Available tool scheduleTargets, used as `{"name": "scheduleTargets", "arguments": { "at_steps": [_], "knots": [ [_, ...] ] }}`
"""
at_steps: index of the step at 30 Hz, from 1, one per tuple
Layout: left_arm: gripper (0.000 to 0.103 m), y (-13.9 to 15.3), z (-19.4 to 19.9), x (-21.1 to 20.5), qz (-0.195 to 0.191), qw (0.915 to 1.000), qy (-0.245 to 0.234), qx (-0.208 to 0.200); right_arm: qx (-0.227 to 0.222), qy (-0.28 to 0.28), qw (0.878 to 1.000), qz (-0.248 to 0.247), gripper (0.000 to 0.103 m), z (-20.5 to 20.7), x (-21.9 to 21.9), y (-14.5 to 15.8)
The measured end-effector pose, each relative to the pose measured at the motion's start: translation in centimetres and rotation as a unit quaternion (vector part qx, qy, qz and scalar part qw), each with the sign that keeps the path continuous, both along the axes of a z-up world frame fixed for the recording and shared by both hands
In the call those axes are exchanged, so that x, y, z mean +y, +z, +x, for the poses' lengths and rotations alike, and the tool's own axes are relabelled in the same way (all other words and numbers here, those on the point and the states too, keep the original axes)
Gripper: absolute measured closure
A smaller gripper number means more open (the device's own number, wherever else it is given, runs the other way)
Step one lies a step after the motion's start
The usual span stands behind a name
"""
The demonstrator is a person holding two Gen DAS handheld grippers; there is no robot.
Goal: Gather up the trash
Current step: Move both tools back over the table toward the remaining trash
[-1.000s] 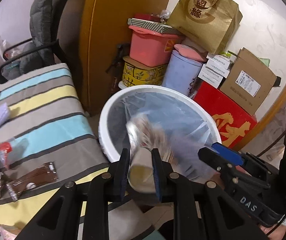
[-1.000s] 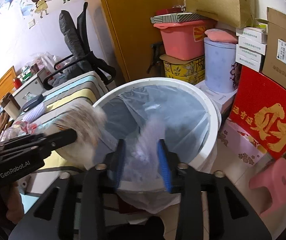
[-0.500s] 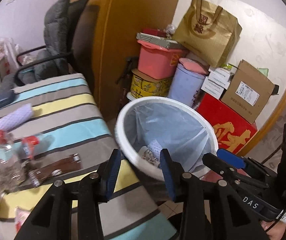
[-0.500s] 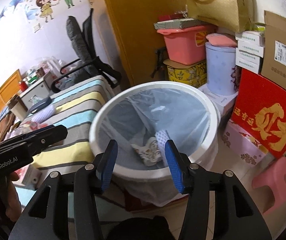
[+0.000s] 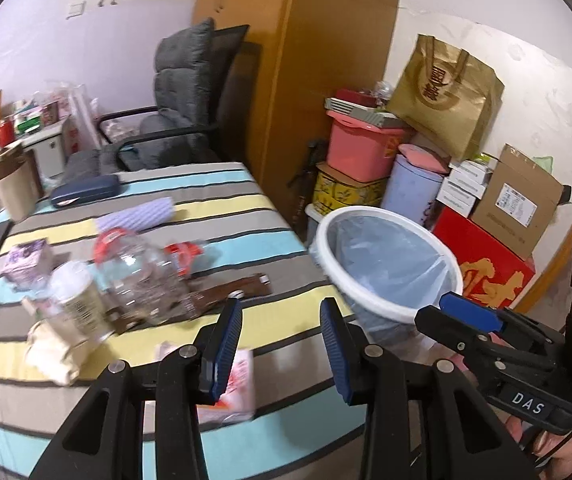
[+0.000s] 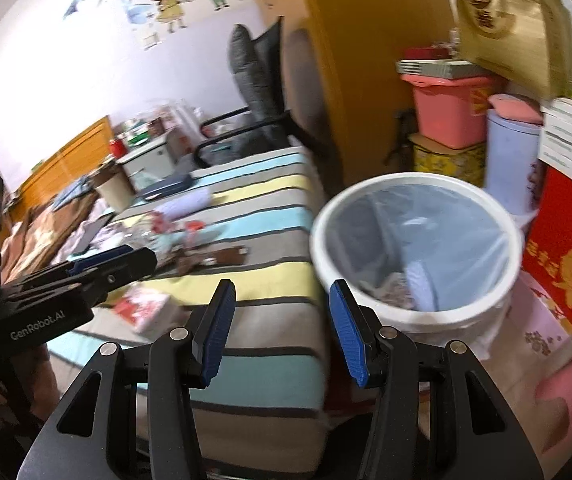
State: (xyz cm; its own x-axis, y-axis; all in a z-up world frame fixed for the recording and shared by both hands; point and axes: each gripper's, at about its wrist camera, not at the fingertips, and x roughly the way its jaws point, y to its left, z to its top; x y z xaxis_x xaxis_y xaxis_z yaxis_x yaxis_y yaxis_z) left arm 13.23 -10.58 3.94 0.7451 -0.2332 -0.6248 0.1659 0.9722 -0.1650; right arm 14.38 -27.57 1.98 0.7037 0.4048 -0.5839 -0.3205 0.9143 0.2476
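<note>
Seen from the left wrist, the left gripper (image 5: 281, 322) hangs released and empty above the striped table (image 5: 245, 208), its jaws having just been opening, with a clear plastic bottle (image 5: 141, 276), a paper cup (image 5: 79, 304), a brown wrapper (image 5: 229, 290) and a red-and-white packet (image 5: 237, 384) lying on the cloth and the white trash bin (image 5: 390, 268) just beside the table's edge. From the right wrist, the right gripper (image 6: 281, 322) is likewise spread with nothing between its blue pads (image 6: 217, 332), its jaws having just been opening, over the table's corner, and scraps of trash (image 6: 398, 288) lie at the bottom of the lined bin.
</note>
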Motion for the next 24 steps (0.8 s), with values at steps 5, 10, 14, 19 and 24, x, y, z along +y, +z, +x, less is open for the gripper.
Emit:
{"name": "scheduleTargets", "arguments": {
  "at_steps": [5, 10, 14, 19, 24],
  "knots": [
    [0.063, 0.0, -1.8, 2.8, 0.005, 0.9994, 0.034, -0.004, -0.008, 0.028, 1.0, -0.008, 0.052, -0.8, 2.2, 0.1],
    [0.063, -0.2, -3.7, 5.6, 0.009, 0.9972, 0.074, -0.007, -0.009, 0.053, 0.999, -0.01, 0.052, -1.3, 4.1, 0.1],
    [0.063, -0.7, -4.8, 7.8, 0.013, 0.9949, 0.1, 0.0, -0.007, 0.076, 0.997, -0.016, 0.052, -1.6, 5.8, -0.2],
    [0.063, -1.2, -5.5, 10.0, 0.016, 0.9918, 0.127, 0.008, -0.009, 0.103, 0.994, -0.018, 0.049, -1.9, 7.5, -0.3],
    [0.063, -1.7, -5.6, 11.6, 0.014, 0.9893, 0.144, 0.016, -0.012, 0.126, 0.992, -0.024, 0.038, -2.0, 8.5, -0.4]
  ]
}}
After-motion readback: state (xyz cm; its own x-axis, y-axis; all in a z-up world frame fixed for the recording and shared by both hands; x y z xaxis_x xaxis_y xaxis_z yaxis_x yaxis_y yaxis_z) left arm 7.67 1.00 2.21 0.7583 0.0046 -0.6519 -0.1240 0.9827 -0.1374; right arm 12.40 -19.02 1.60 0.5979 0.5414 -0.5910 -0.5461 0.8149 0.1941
